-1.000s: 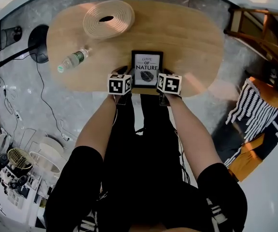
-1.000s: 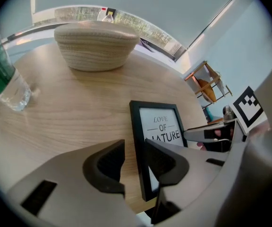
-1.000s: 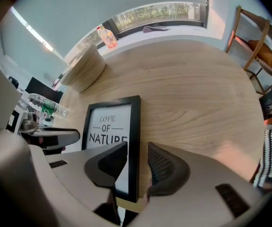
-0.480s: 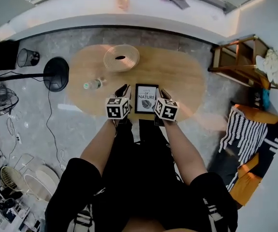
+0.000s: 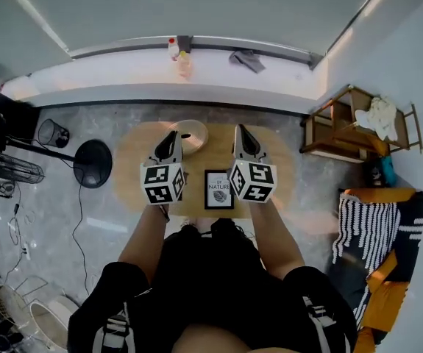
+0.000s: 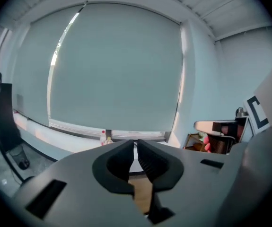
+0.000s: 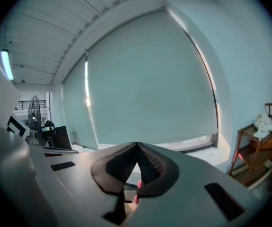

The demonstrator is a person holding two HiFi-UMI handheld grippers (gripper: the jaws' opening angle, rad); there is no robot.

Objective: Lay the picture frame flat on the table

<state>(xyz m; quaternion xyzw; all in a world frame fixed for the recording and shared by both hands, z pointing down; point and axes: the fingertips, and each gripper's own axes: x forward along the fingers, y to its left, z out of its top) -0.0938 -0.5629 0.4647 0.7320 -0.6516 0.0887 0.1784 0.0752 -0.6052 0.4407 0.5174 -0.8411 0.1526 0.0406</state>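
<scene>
Left gripper (image 5: 171, 134) closing on nothing, only a sliver of gap; right gripper (image 5: 240, 129) pinched tight, empty. Both up above the table (image 5: 277, 160). Frame (image 5: 219, 189) flat on the table, near edge.

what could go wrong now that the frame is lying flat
The frame lies flat near the table's near edge, right in front of the person, so a bump from the body could push it off. Both grippers hang empty above the table, the left gripper with jaws closing and the right gripper shut. Bringing them down carelessly might strike the frame.
</scene>
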